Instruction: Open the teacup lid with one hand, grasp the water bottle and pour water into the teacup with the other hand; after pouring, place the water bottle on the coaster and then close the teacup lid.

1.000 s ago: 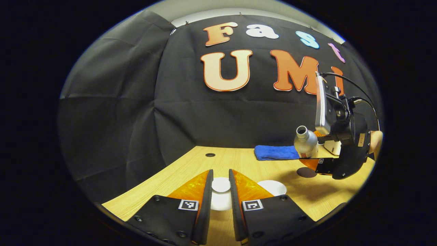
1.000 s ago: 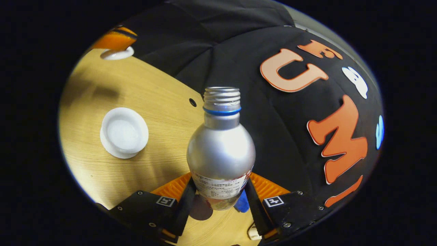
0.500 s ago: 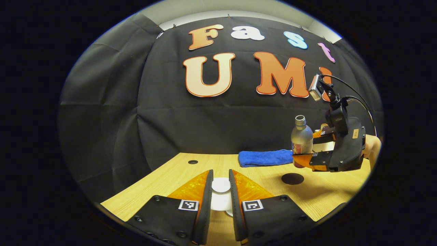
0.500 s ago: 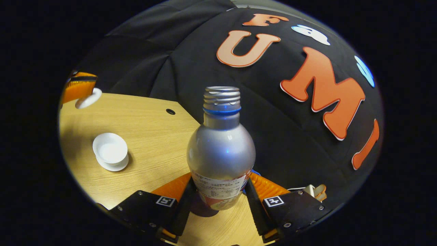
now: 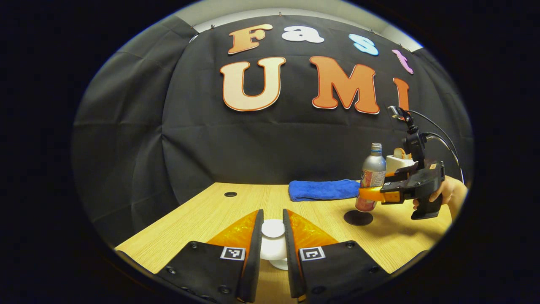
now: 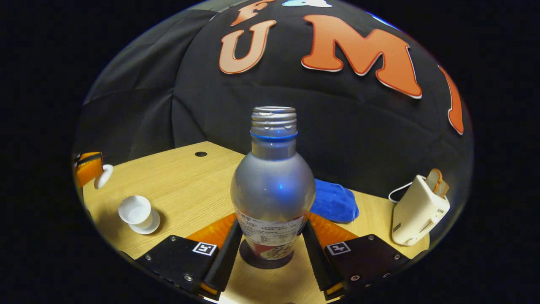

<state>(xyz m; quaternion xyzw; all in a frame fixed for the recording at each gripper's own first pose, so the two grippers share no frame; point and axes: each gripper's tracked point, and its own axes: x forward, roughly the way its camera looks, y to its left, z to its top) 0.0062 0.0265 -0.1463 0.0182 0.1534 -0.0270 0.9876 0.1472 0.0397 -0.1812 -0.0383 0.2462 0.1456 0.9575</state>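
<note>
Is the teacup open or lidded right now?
Open. The teacup shows its bare white inside on its saucer; the lid is held apart in the left gripper.

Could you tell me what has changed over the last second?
The right gripper has swung the water bottle from tilted to upright and lowered it over the dark coaster; whether it touches is unclear. The left gripper still holds the lid, and the teacup stays open on its saucer.

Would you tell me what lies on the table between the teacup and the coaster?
Nothing: in the right gripper view, bare table runs from the teacup to the coaster.
</note>
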